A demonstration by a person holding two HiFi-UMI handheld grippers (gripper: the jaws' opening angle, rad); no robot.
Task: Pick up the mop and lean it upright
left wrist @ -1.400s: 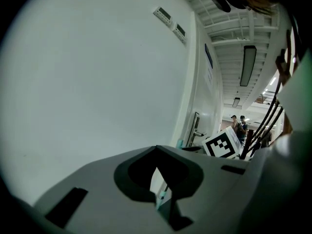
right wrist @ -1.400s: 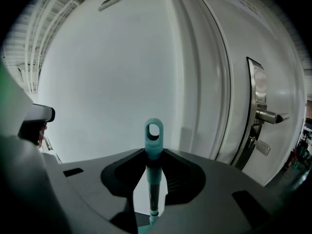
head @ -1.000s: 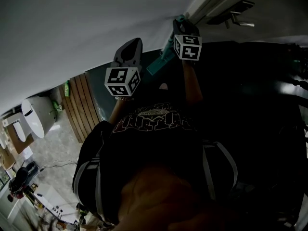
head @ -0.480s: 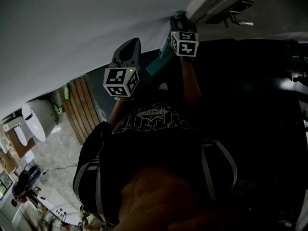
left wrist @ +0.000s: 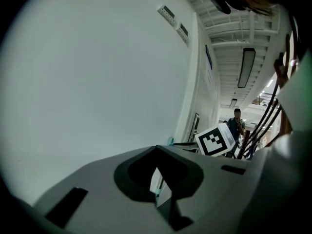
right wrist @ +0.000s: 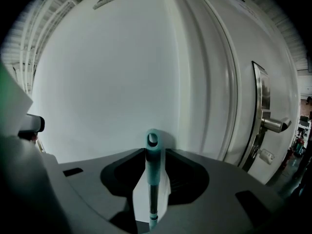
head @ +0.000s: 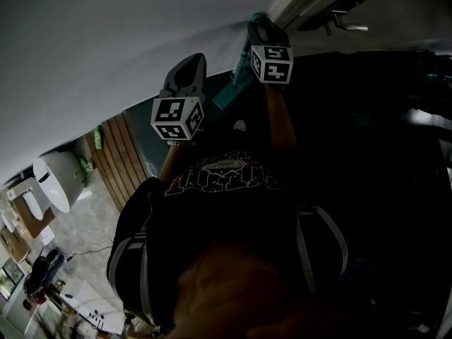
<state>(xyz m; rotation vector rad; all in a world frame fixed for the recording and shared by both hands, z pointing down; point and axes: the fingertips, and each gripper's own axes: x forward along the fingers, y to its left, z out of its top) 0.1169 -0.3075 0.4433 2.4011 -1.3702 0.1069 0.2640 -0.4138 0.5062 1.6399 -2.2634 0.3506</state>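
1. Mop [right wrist: 153, 155]: the teal top end of the handle, with a hanging hole, stands upright between the jaws of the right claw [right wrist: 152, 172]. A dark shaft runs down below the teal cap. In the head view the teal length [head: 227, 94] slants down and left from that claw, in front of the wall. The mop's head is out of sight.
2. Right claw [head: 260, 28]: pinching the mop handle just under its tip. It is raised close to the wall [right wrist: 107, 72], at the edge of the door frame. Whether the handle's tip touches the wall cannot be told.
3. Left claw [left wrist: 157, 173]: jaws pressed together, nothing between them. It is held up beside the mop handle, apart from it, facing the wall.
4. Wall: plain white and bare, with an open span to the left of both claws.
5. Door [right wrist: 229, 82]: white, to the right of the mop handle, its frame edge just beside the handle. A metal lever [right wrist: 273, 125] sticks out well to the right of the claw.
6. Floor [head: 78, 224], head view, lower left: pale tiles, wooden slats [head: 116, 154] and a white rounded bin [head: 60, 179] near them.
7. Left gripper view, right side: the right claw's marker cube [left wrist: 214, 139], a person [left wrist: 237, 123] far down a corridor, and a long ceiling lamp [left wrist: 245, 67] overhead.
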